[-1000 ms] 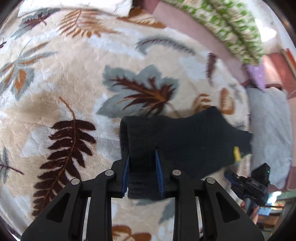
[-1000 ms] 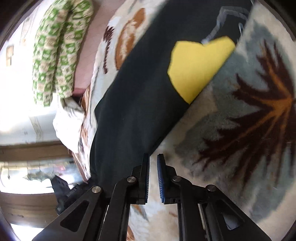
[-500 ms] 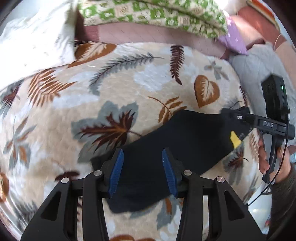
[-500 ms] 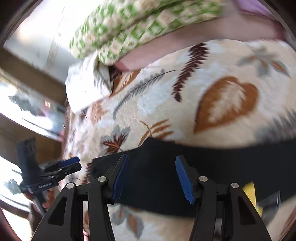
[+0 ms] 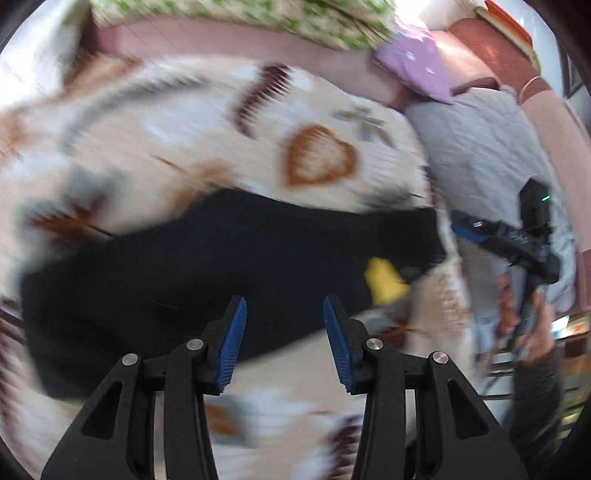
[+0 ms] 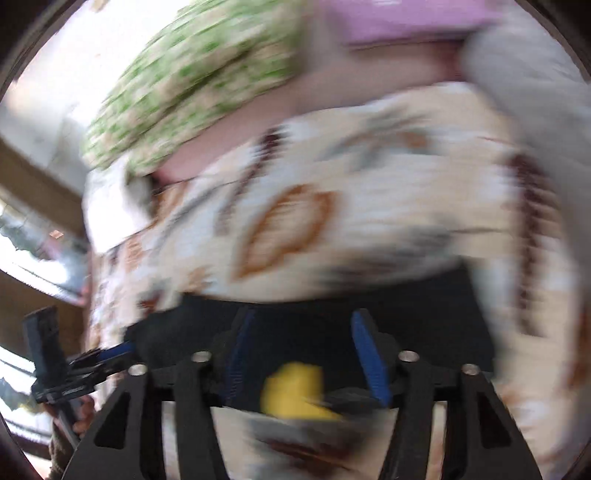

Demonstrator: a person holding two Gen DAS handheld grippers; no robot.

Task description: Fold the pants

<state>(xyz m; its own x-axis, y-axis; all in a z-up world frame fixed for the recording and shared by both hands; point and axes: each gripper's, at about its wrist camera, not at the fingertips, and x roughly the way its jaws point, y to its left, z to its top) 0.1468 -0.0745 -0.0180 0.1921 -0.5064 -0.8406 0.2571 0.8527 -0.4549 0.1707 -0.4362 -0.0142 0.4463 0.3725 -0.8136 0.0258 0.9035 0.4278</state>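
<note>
Black pants [image 5: 221, 266] lie as a long folded strip on a cream blanket with a leaf pattern [image 5: 184, 147], a yellow patch [image 5: 384, 282] near their right end. My left gripper [image 5: 283, 306] hovers over the pants' near edge, open, its blue pads touching nothing. In the right wrist view my right gripper [image 6: 304, 321] is above the pants [image 6: 424, 314] and the yellow patch [image 6: 291, 387]. Its jaws are opening, with the cloth below them, not pinched. Each view shows the other gripper at the side: right gripper [image 5: 469, 232], left gripper [image 6: 110, 352]. Both views are blurred.
A green patterned quilt [image 5: 258, 14] lies along the far edge of the bed. A purple cloth [image 5: 417, 62] and a grey cloth [image 5: 480, 147] lie at the right. A person's hand [image 5: 517, 314] holds the right gripper's handle.
The left gripper let go of the pants' end, opened and drew back. The right gripper went from shut to open, rolled upright and lifted. The pants now lie flat.
</note>
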